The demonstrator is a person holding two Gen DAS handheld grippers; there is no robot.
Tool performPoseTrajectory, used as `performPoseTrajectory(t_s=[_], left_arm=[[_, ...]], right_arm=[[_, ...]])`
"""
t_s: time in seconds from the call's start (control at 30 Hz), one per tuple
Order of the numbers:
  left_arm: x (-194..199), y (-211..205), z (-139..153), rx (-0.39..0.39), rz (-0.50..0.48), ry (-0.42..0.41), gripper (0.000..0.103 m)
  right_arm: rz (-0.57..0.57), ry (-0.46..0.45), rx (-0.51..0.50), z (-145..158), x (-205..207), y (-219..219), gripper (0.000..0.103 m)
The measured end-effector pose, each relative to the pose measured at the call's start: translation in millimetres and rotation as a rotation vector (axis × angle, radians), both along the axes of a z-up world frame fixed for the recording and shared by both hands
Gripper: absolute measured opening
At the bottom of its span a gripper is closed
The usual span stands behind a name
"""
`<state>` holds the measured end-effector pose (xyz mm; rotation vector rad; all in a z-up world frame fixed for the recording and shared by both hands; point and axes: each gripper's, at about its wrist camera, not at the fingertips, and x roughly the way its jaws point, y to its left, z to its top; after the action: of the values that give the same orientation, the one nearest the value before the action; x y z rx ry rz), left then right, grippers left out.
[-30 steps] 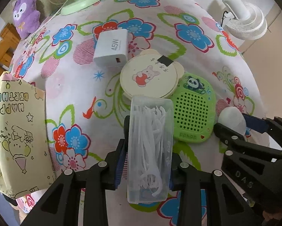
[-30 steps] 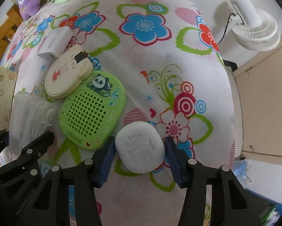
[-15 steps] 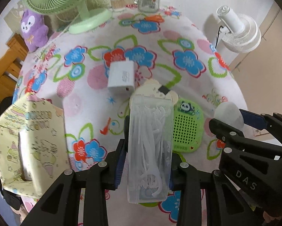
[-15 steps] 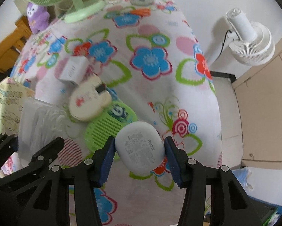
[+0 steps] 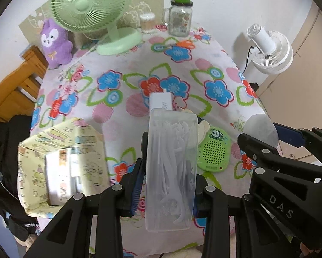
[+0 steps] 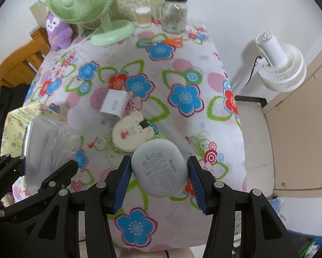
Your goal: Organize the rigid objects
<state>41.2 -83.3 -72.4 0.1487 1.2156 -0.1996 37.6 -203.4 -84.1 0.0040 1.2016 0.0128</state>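
The left gripper (image 5: 168, 172) is clenched on the clear floss-pick box (image 5: 171, 167), which is held off the bench with its long axis running forward along the fingers. The right gripper (image 6: 158, 176) is clenched on the grey earbud case (image 6: 159, 168), also held above the bench (image 6: 182, 68).

Key relation: the yellow patterned storage bag (image 5: 62, 161) stands open at the bench's left edge, to the left of and below the left gripper. Judged from this layout, the left gripper is the nearer one to the bag, and the right gripper sits further right, beside the left. A white carton is visible inside the bag; its print is too blurred to read.

Legible markings:
- Earbud case underside: "Redmi", plus compliance icons and fine print too small to read.
- Right gripper body, seen from the left wrist view: "DAS".
- White charger (image 6: 114, 105): writing present, not clearly readable here.

Remaining on the bench: the charger, the round cream case (image 6: 133, 134) with a cartoon print, and the green panda speaker (image 5: 214, 152), clustered close together.
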Motion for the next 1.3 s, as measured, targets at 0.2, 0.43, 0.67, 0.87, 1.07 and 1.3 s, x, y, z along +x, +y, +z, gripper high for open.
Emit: performPoseTrajectory(t_s=[0.2, 0.43, 0.67, 0.87, 1.07, 1.3], left_arm=[[-5, 23, 23, -0.014, 0.020, -0.042, 0.036], [-8, 53, 39, -0.019, 0.033, -0.072, 0.036], [-9, 81, 42, -0.022, 0.036, -0.074, 0.036], [-9, 103, 39, -0.031, 0.031, -0.066, 0.036], [-6, 123, 36, -0.042, 0.028, -0.064, 0.036], [-4, 150, 28, -0.046, 0.027, -0.053, 0.036]], right_arm=[[0.021, -0.050, -0.005, 26, -4, 22, 0.056], [0.029, -0.088, -0.004, 42, -7, 52, 0.056], [0.027, -0.091, -0.007, 45, -6, 79, 0.056], [0.018, -0.083, -0.015, 43, -7, 102, 0.056], [0.011, -0.078, -0.027, 42, -6, 123, 0.056], [0.007, -0.065, -0.036, 34, -3, 151, 0.056]])
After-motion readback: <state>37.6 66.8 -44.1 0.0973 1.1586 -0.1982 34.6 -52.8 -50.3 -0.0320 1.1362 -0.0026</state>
